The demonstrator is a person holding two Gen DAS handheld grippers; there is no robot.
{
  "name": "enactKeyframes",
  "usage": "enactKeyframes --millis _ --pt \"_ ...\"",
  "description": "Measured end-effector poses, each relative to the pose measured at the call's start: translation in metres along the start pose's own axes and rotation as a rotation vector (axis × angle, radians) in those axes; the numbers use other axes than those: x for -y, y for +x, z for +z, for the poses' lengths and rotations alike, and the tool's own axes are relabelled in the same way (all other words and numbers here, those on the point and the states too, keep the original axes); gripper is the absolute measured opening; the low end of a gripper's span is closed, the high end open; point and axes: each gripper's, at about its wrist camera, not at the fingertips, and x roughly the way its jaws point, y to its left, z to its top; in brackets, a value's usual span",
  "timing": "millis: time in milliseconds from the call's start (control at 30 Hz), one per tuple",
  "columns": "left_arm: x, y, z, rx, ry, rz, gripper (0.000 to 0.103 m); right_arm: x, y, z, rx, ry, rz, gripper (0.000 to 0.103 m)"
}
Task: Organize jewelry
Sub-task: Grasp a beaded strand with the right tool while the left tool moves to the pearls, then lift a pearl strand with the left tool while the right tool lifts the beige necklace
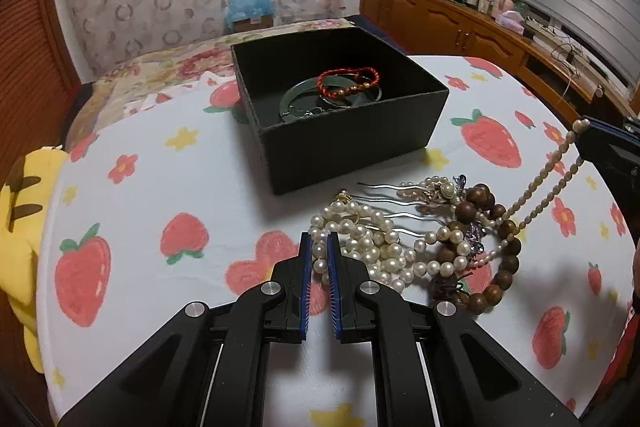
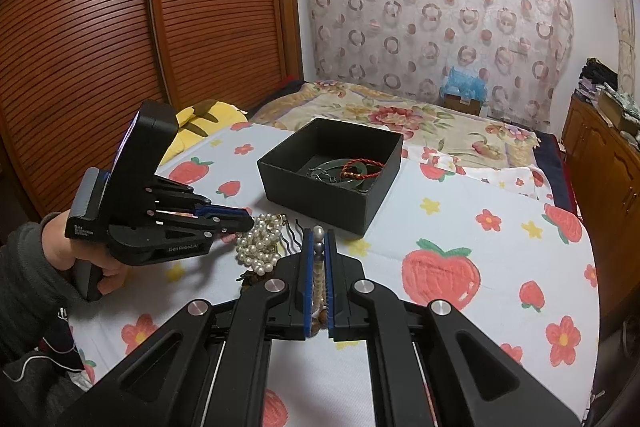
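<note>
1. Pinching a strand of white pearls, my left gripper (image 1: 319,241) has its blue pads nearly together, with the beads of the white pearl necklace (image 1: 360,243) caught between them at the near edge of the jewelry pile.
2. My right gripper (image 2: 319,241) is clamped almost closed on a thin beaded strand (image 1: 548,175); from the left wrist view that strand rises taut from the pile up to the right gripper at the frame's right edge.
3. Under the strand I see a brown wooden bead bracelet (image 1: 492,239) and silver wavy hair pins (image 1: 394,195), tangled with the pearls and touching one another.
4. Behind the pile sits an open black box (image 1: 400,143), just apart from it. Inside lie a red braided cord bracelet (image 1: 348,81) and a greenish bangle (image 1: 298,97); the cord rests across the bangle.
5. Everything stands on a white cloth with strawberries and flowers (image 1: 160,187).
6. Beyond the cloth I can make out a floral bedspread (image 2: 400,119), a circle-patterned curtain (image 2: 440,7), a slatted wooden wardrobe (image 2: 100,27) and a yellow plush toy (image 1: 20,211) at the left edge.
</note>
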Motion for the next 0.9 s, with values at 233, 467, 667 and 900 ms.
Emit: enactKeyframes --millis 233,467,667,900 --pt "-0.001 0.003 0.003 0.0 0.006 -0.009 0.01 -0.001 0.004 -0.003 -0.006 -0.005 0.004 0.006" --pt "-0.01 0.005 0.006 -0.004 -0.036 -0.072 0.008 -0.002 0.004 -0.002 -0.007 -0.005 0.003 0.006" --pt "-0.008 -0.005 0.005 0.017 -0.031 -0.056 0.006 -0.002 0.002 -0.002 -0.006 -0.007 0.002 0.006" --pt "-0.006 -0.043 0.012 0.103 -0.019 -0.061 0.006 -0.005 -0.003 0.005 0.005 -0.012 -0.001 0.006"
